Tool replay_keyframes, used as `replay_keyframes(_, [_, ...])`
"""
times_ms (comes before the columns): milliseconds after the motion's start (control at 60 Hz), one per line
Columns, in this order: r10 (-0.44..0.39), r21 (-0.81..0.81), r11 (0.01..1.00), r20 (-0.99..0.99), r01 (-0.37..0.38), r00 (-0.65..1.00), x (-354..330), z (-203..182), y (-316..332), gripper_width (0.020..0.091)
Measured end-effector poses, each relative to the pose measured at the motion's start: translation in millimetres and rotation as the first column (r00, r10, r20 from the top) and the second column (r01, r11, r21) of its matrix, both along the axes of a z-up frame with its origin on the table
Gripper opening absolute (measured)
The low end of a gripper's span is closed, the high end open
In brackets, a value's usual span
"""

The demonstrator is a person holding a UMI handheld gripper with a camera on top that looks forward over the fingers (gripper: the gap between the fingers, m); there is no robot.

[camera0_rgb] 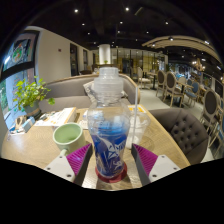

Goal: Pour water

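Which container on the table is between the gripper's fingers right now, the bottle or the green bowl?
The clear water bottle with the blue label stands between the fingers. The green bowl sits apart, beyond the left finger.

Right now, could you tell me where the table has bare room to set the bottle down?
The gripper is shut on the water bottle. Bare wood table lies between the green bowl and the fingers. Around the bowl and the plant behind it, it is crowded.
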State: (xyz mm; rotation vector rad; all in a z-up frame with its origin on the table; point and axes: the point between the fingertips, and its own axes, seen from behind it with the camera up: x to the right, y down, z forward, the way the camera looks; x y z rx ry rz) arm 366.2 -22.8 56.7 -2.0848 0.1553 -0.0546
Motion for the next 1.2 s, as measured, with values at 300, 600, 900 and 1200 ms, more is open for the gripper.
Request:
replay_keyframes(300, [-0.046,-0.108,0.993,0.004,0.046,0.999,-15.4,48.4,-78.3,0.0855])
replay_keyframes(600, [-0.061,-0.194,0.979,0.033,0.066,0.998,-86.5,141.5,-202.2,0.0853])
replay_keyframes(900, [-0.074,-0.164,0.983,0.042,0.08,0.996,-147.4,191.2,-268.0,0.0858])
replay_keyframes(1200, [-0.075,-0.144,0.985,0.111,0.09,0.991,-164.2,208.4,-289.7,0.0857])
